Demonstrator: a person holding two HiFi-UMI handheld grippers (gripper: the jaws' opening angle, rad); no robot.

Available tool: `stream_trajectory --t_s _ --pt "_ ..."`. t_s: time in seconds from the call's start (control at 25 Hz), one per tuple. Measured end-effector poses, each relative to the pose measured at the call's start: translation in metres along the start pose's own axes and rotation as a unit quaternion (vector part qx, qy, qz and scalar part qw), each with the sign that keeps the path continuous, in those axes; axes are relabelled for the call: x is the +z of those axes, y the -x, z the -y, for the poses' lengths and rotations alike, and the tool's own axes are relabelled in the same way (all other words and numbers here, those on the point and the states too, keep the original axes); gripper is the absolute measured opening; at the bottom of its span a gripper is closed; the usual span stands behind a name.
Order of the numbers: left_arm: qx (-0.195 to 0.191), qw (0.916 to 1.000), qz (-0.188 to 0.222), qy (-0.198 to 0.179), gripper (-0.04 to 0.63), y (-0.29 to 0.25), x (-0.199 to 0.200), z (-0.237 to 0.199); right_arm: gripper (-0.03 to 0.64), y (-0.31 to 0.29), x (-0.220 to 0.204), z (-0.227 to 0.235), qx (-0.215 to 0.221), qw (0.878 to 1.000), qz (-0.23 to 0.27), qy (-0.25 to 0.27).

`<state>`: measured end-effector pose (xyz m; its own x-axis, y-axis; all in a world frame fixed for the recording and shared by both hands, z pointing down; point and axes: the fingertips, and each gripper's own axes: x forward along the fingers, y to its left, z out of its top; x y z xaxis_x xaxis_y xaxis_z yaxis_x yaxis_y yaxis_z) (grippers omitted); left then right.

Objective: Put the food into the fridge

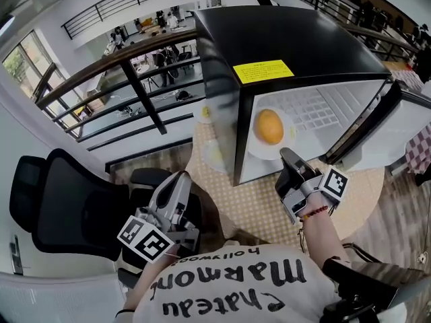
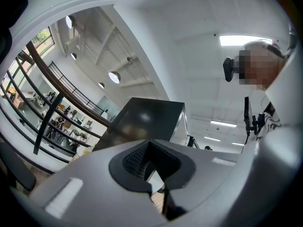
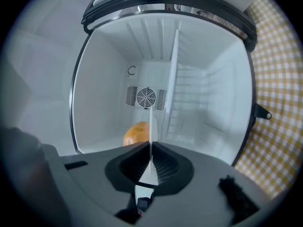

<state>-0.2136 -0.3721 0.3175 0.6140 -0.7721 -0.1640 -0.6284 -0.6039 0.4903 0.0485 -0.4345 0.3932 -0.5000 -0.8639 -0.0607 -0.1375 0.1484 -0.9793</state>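
Observation:
A small black fridge (image 1: 296, 39) stands open on a checked table, its white inside facing me. My right gripper (image 1: 289, 159) is shut on the rim of a white plate (image 1: 259, 150), which carries a round orange food item (image 1: 269, 126) at the fridge's mouth. In the right gripper view the plate (image 3: 152, 126) shows edge-on between the jaws of that gripper (image 3: 150, 150). The food (image 3: 135, 134) sits beside it, in front of the fridge's back wall (image 3: 104, 79). My left gripper (image 1: 176, 180) hangs low by my body, shut and holding nothing (image 2: 149, 143).
The fridge door (image 1: 404, 133) swings out to the right. Two pale dishes with something yellow (image 1: 214, 155) sit on the checked tablecloth (image 1: 256, 207) left of the fridge. A black office chair (image 1: 60, 207) stands at lower left, and a dark railing (image 1: 121, 66) runs behind it.

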Motion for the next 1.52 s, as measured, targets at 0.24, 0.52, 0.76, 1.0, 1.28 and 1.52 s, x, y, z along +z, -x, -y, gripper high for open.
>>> stream_trajectory --t_s 0.24,0.52,0.76,1.0,1.28,1.52 --pt "-0.008 0.9999 -0.004 0.005 0.005 -0.005 0.0 -0.004 0.026 -0.005 -0.002 0.006 -0.013 0.999 0.016 -0.025" --pt "-0.014 0.9999 -0.005 0.007 0.005 -0.006 0.001 -0.002 0.026 -0.008 -0.003 0.007 -0.02 0.998 0.033 -0.059" --pt "-0.01 0.9999 -0.004 0.004 0.005 -0.004 0.005 -0.009 0.026 -0.014 -0.004 0.006 -0.024 0.995 0.053 -0.086" --pt "-0.009 1.0 -0.002 0.003 0.005 -0.001 0.007 -0.014 0.026 -0.017 -0.005 0.008 -0.024 0.992 0.064 -0.106" --pt "-0.009 0.9999 0.0 0.01 0.005 -0.003 0.013 -0.028 0.027 -0.03 -0.004 0.006 -0.045 0.991 0.079 -0.097" --pt "-0.016 0.9998 0.006 0.01 0.005 -0.006 0.012 -0.032 0.057 -0.03 -0.001 0.004 -0.065 0.992 0.086 -0.065"
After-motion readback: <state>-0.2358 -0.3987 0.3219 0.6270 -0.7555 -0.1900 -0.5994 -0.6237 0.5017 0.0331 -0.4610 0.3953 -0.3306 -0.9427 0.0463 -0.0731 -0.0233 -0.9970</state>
